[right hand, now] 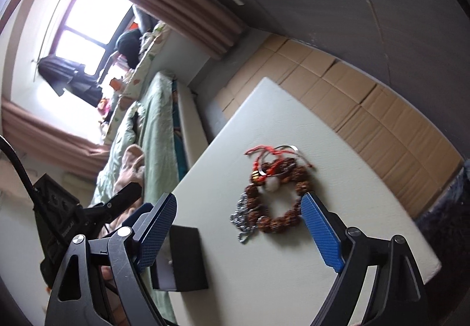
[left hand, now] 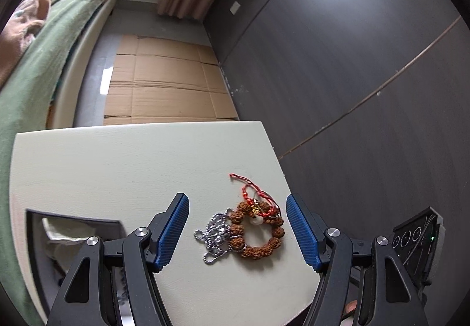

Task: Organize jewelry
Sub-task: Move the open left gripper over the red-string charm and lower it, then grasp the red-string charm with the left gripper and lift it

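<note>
A brown bead bracelet (left hand: 257, 233) lies on the pale table (left hand: 117, 167), with a red cord bracelet (left hand: 258, 198) over its far side and a silver chain (left hand: 216, 233) against its left side. My left gripper (left hand: 238, 217) is open above the table, its blue fingers either side of the pile. A dark jewelry box (left hand: 73, 229) with a white lining sits at the left. In the right wrist view the same bead bracelet (right hand: 276, 196), red cord (right hand: 273, 154), chain (right hand: 243, 217) and box (right hand: 185, 255) show. My right gripper (right hand: 239, 214) is open and empty over the pile.
The table's right edge (left hand: 276, 155) runs beside a dark wardrobe wall (left hand: 352, 76). Flattened cardboard (left hand: 164, 82) covers the floor beyond the table. A bed with green bedding (left hand: 44, 55) lies to the left. The other gripper's body (left hand: 417, 240) shows at the right.
</note>
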Available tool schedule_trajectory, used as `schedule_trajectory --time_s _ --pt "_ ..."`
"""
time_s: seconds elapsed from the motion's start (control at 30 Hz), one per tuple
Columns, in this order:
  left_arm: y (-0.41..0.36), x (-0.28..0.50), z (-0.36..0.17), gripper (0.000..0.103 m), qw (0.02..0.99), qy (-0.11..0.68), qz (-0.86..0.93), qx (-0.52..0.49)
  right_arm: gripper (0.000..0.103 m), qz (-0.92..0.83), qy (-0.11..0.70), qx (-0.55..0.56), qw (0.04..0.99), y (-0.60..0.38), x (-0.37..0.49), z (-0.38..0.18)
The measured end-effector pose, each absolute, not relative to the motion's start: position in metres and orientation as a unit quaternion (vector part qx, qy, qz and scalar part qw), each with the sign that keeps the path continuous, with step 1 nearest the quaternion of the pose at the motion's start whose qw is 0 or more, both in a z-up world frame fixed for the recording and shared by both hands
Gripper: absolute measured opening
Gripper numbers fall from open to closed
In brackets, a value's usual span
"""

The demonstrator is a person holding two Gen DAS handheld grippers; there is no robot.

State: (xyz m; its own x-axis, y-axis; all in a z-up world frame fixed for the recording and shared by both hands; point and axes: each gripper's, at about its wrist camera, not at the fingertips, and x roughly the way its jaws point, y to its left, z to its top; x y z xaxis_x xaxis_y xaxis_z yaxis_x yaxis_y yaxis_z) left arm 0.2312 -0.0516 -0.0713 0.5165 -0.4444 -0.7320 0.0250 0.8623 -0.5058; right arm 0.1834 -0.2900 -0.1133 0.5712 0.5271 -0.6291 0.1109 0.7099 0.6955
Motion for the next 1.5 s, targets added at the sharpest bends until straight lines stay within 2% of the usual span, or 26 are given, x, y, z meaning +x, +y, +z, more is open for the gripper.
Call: schedule_trajectory --time_s 0.13,0.37,0.43,0.5,0.57,0.77,1.07,1.27,1.4,1.5 --pt "-0.071 0.24 -0.084 0.07 0.839 0.48 -0.149 -0.211 0.087 0.106 0.451 0.381 0.8 -0.305 0.186 -0.122" --pt "-0.106 0.249 -0.105 0.058 0.834 0.497 -0.167 -0.175 0.084 0.085 0.467 0.416 0.776 -0.319 0.188 -0.139" --pt "-0.113 0.251 -0.114 0.051 0.826 0.508 -0.167 -0.176 0.078 0.084 0.469 0.428 0.768 -0.323 0.189 -0.142" --pt "-0.117 0.254 -0.123 0.041 0.812 0.524 -0.171 -0.19 0.077 0.08 0.472 0.438 0.761 -0.326 0.19 -0.147" --pt "-0.12 0.255 -0.131 0.038 0.795 0.54 -0.178 -0.211 0.077 0.08 0.475 0.448 0.754 -0.328 0.191 -0.15" --pt "-0.122 0.259 -0.143 0.038 0.78 0.555 -0.169 -0.236 0.077 0.088 0.471 0.455 0.751 -0.331 0.19 -0.149" --pt "-0.121 0.263 -0.152 0.037 0.784 0.537 -0.159 -0.267 0.077 0.091 0.471 0.461 0.747 -0.333 0.192 -0.153" --pt "-0.114 0.265 -0.156 0.016 0.784 0.535 -0.148 -0.277 0.077 0.092 0.473 0.459 0.747 -0.332 0.194 -0.155" --pt "-0.108 0.266 -0.157 0.014 0.777 0.536 -0.151 -0.294 0.077 0.093 0.475 0.456 0.747 -0.329 0.195 -0.155" --pt "-0.104 0.265 -0.155 0.008 0.78 0.532 -0.148 -0.295 0.077 0.096 0.478 0.452 0.747 -0.324 0.196 -0.155"
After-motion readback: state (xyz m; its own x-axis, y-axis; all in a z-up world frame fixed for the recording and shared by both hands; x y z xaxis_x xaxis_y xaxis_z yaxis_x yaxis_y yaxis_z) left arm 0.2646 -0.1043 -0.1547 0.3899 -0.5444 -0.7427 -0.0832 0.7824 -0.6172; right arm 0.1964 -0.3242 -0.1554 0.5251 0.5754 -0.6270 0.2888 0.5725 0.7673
